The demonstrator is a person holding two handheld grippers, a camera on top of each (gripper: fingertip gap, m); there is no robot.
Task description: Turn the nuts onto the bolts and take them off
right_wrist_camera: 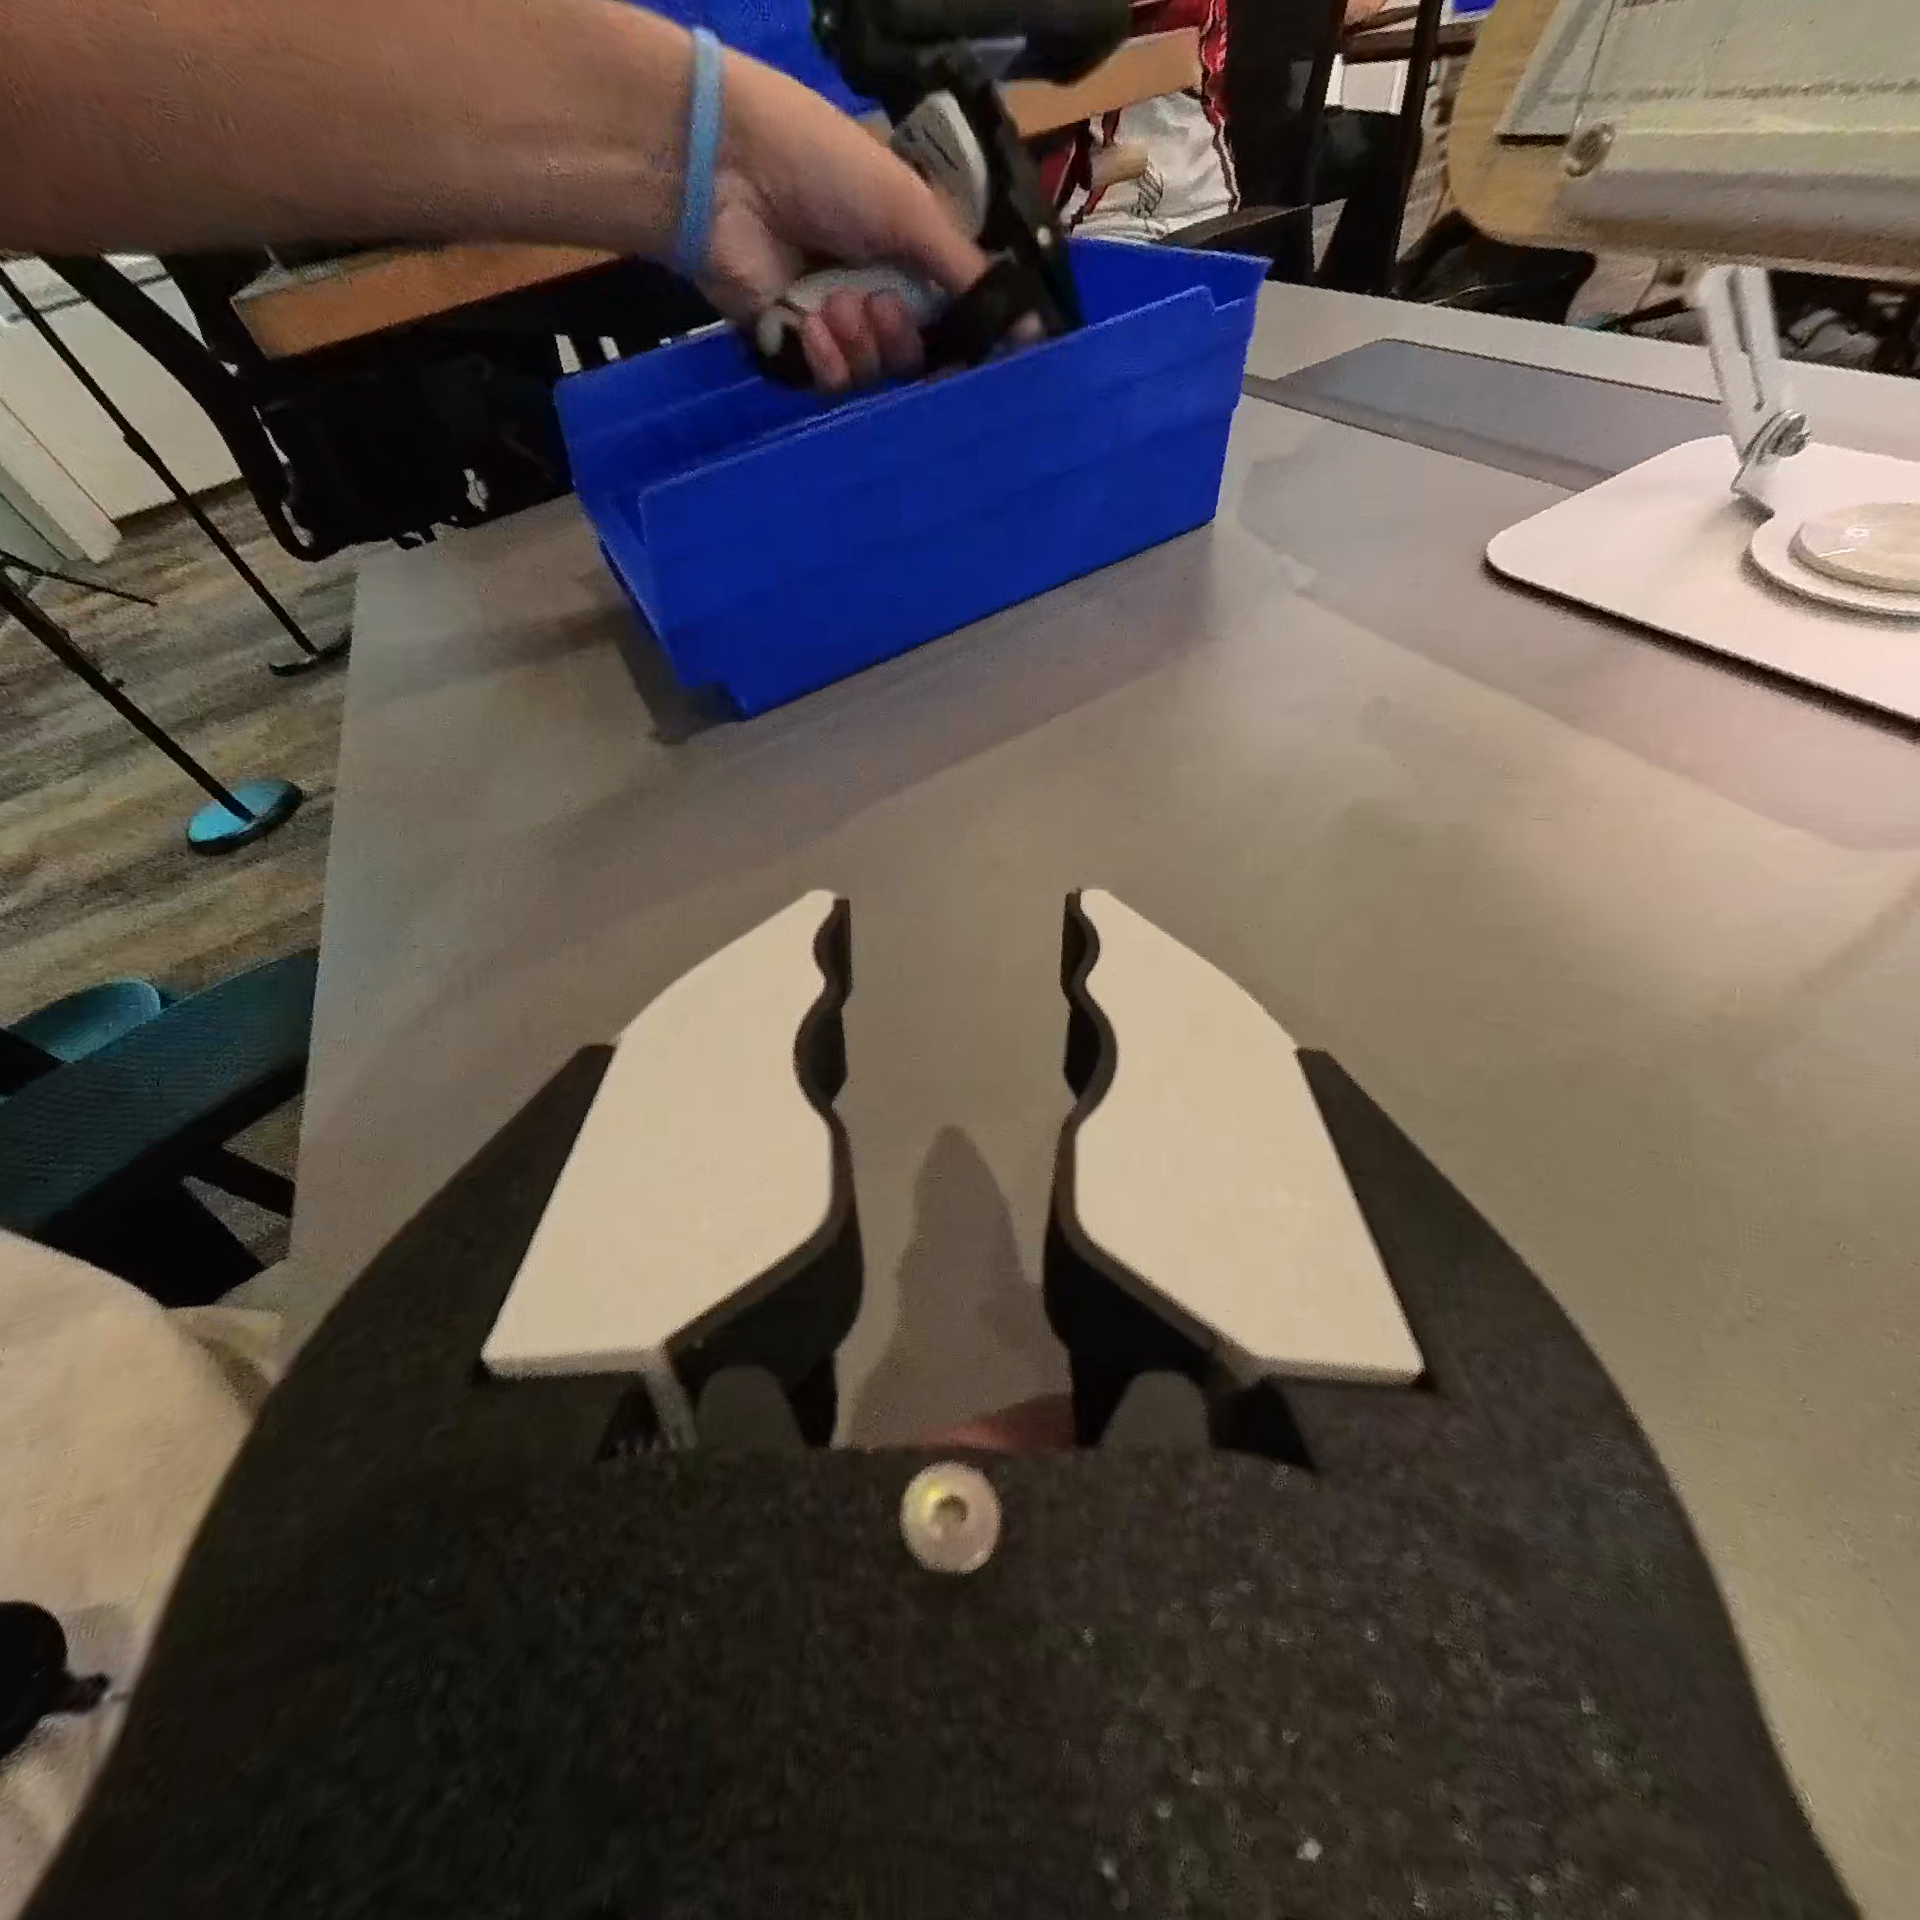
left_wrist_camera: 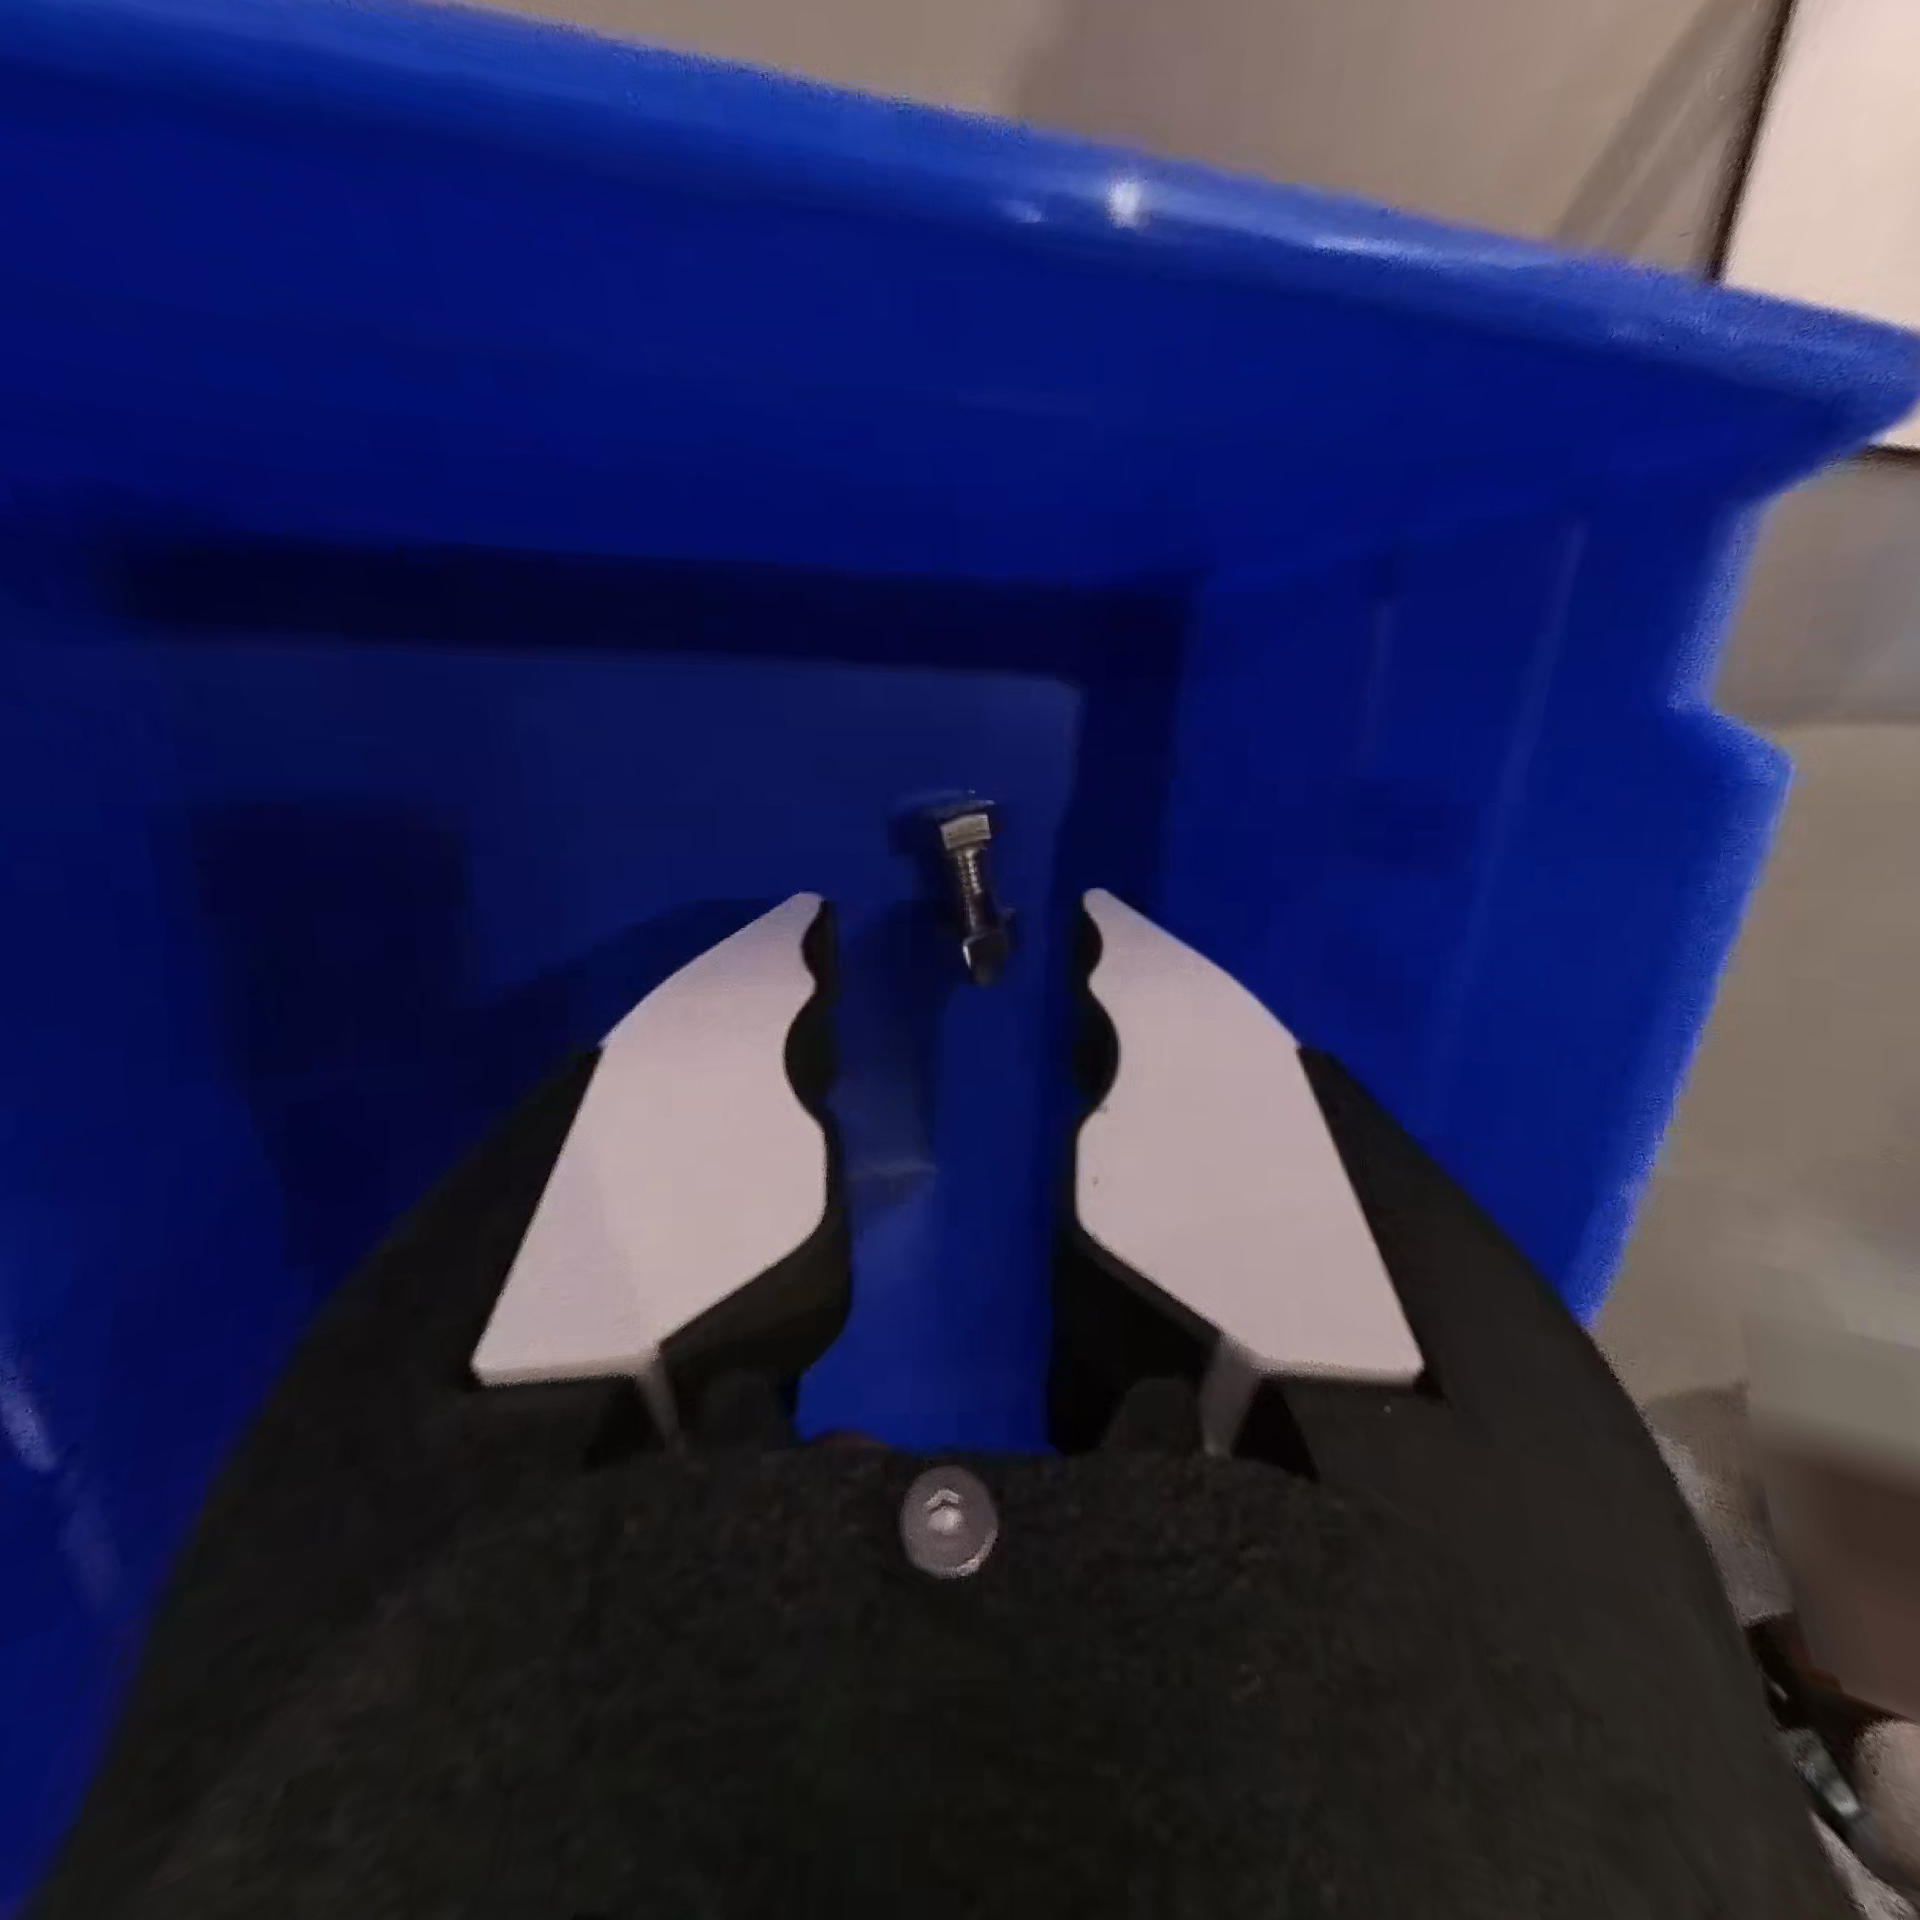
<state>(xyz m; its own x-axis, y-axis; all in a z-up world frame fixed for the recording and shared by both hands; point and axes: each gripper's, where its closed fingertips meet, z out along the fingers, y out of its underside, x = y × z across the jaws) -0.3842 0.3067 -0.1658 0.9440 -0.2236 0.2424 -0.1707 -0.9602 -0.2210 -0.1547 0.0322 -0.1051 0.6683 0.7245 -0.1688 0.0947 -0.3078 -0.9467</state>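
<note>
While its two white, wavy-edged fingers stand apart with nothing between them, the left gripper (left_wrist_camera: 951, 914) points down into a deep blue plastic bin (left_wrist_camera: 1403, 727). Just beyond the fingertips, at the centre of the left wrist view, a small silver steel bolt (left_wrist_camera: 968, 894) with a nut on its shank lies on the bin's blue floor, touching neither finger.

The right gripper (right_wrist_camera: 956, 914) hovers over the bare grey desk (right_wrist_camera: 1351, 935), its fingers likewise parted and empty. In the upper middle of the right wrist view the same blue bin (right_wrist_camera: 914, 540) stands on the desk, well apart from this gripper. A person's hand (right_wrist_camera: 831, 260), a light blue band at the wrist, holds the left gripper (right_wrist_camera: 997, 249) inside it. A white stand base (right_wrist_camera: 1621, 582) sits at the right edge.
</note>
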